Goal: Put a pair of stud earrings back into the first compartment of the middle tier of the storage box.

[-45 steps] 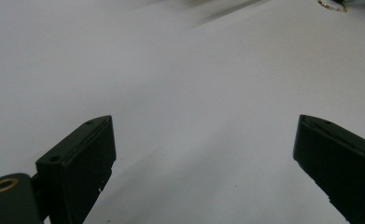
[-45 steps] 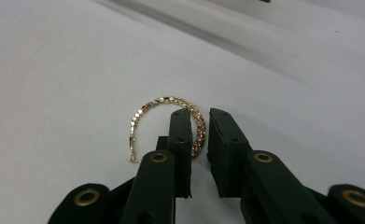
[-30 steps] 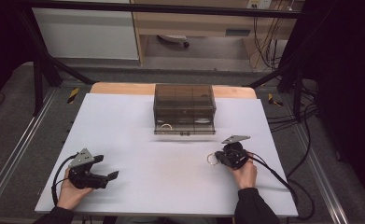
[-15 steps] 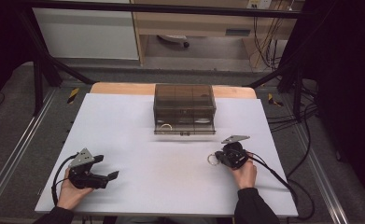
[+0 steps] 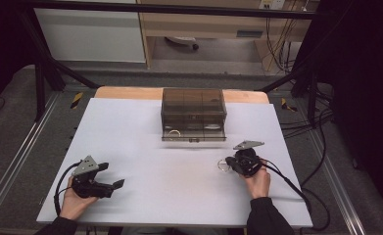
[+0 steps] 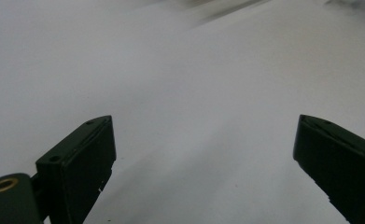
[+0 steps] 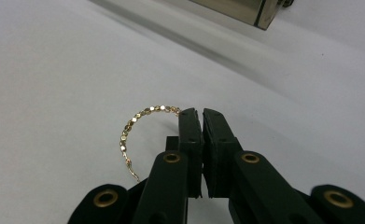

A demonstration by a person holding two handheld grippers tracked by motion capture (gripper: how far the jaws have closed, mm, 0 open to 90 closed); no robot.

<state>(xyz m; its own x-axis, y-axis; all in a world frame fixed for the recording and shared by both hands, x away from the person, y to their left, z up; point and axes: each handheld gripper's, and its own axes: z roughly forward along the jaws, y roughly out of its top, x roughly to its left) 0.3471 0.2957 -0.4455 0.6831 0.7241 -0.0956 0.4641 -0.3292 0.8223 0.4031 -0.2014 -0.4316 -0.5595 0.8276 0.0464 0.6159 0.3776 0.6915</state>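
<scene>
**benchrat:** So the table point(image 5: 130, 127) has that smoky drawer box point(image 5: 194, 113) sitting at the middle of the far edge, bottom drawer point(image 5: 194, 133) pulled out, something ring-shaped already in its left side. My guess is the gold beaded bracelet point(image 7: 140, 126) goes in there too. How would you carry it?

**looper:** Right tool point(image 7: 202, 122) has its jaws pressed together on one end of the bracelet, down toward the near right part of the table, and the rest of the loop curves off to the side. That's a thin pinch right at the tips, so I'd lift slowly and keep it level so the chain doesn't swing loose. Come over the drawer lip from above, then let go low.

**benchrat:** And the left tool point(image 5: 97, 182)?

**looper:** Spread wide, holding nothing, parked by the near left corner. Leave it there, well apart from everything.
</scene>
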